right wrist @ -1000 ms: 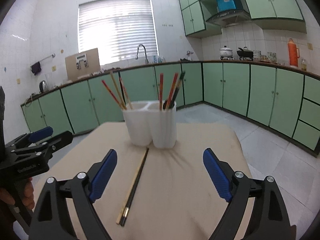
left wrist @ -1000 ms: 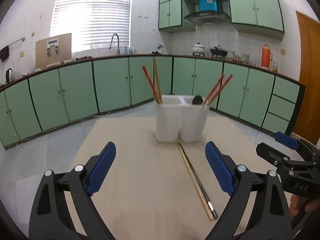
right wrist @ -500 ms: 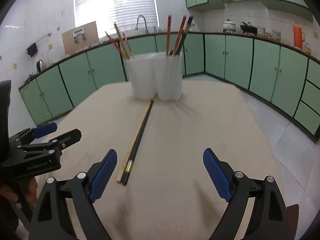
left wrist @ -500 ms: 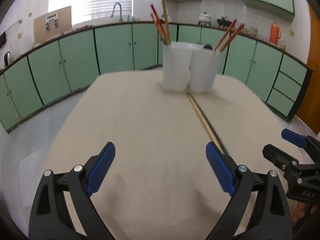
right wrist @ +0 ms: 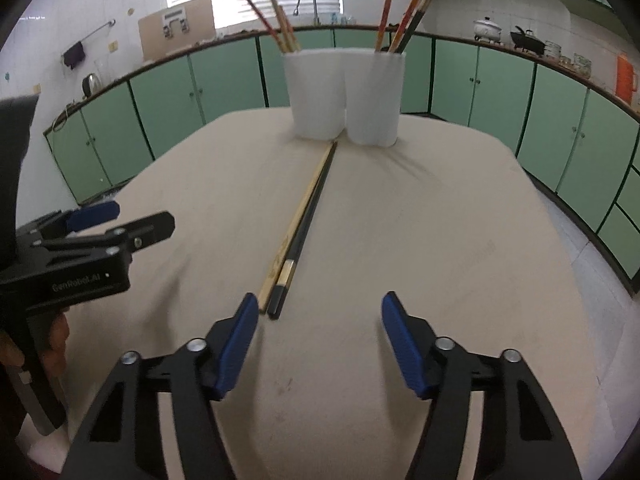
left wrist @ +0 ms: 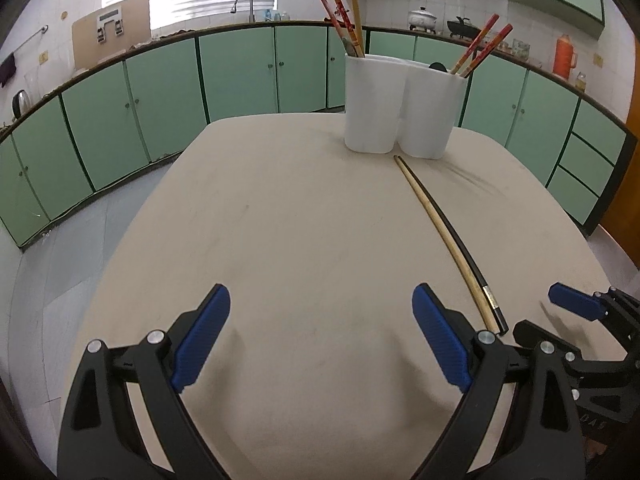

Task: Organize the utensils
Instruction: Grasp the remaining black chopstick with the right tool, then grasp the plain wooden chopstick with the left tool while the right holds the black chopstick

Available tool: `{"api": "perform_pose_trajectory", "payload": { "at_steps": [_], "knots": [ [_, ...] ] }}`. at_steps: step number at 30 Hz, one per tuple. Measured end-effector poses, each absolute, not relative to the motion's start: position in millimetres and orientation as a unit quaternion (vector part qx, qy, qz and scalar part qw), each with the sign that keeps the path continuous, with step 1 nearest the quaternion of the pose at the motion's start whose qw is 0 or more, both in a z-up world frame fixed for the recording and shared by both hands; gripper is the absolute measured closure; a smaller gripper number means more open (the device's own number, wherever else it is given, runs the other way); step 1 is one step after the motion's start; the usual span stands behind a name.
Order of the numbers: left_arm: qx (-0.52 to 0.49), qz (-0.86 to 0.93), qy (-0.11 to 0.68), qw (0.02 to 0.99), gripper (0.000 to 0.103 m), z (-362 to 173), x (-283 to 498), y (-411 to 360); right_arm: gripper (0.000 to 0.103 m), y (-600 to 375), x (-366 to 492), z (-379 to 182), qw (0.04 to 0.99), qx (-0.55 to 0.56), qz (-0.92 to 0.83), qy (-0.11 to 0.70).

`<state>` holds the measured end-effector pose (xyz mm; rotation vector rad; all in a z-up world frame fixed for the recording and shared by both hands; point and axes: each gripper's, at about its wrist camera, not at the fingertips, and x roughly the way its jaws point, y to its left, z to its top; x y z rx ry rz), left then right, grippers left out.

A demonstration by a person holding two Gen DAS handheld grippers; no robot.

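Note:
A white two-compartment holder (left wrist: 402,106) (right wrist: 344,96) stands at the far side of the beige table (left wrist: 300,260), with red and tan chopsticks upright in both compartments. A tan chopstick (left wrist: 442,236) (right wrist: 294,220) and a black chopstick (left wrist: 464,240) (right wrist: 308,224) lie side by side on the table, running from the holder toward me. My left gripper (left wrist: 322,336) is open and empty, left of the pair's near ends. My right gripper (right wrist: 320,336) is open and empty, just behind the near ends, its left finger (right wrist: 236,344) close beside them.
Green kitchen cabinets (left wrist: 240,76) and a counter with a sink ring the table. The other gripper shows in each view: the right one (left wrist: 580,320) at the right edge, the left one (right wrist: 88,248) at the left edge. The table's edges drop to a tiled floor (left wrist: 52,280).
Both grippers have tilted down and come lower toward the table. The right gripper has moved closer to the near ends of the lying chopsticks. Both stay open.

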<state>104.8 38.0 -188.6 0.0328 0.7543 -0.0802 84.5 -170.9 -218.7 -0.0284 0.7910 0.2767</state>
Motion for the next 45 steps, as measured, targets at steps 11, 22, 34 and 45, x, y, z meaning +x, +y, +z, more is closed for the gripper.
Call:
{"api": "perform_pose_trajectory", "payload": {
  "at_steps": [11, 22, 34, 45],
  "knots": [
    [0.017, -0.040, 0.376, 0.926, 0.013, -190.2, 109.6, 37.9, 0.044, -161.1, 88.8, -225.0, 0.905, -0.041, 0.128, 0.405],
    [0.020, -0.040, 0.377, 0.925, 0.013, -191.9, 109.7, 35.7, 0.045, -179.5, 94.5, -224.9, 0.907, -0.017, 0.100, 0.409],
    [0.023, -0.040, 0.379, 0.924, 0.013, -194.4, 109.7, 33.4, 0.062, -169.0, 95.4, -223.5, 0.905, -0.014, 0.123, 0.406],
    [0.038, -0.054, 0.377, 0.924, 0.013, -195.0, 107.7, 22.1, 0.096, -166.6, 99.2, -224.0, 0.903, -0.017, 0.128, 0.410]
  ]
}}
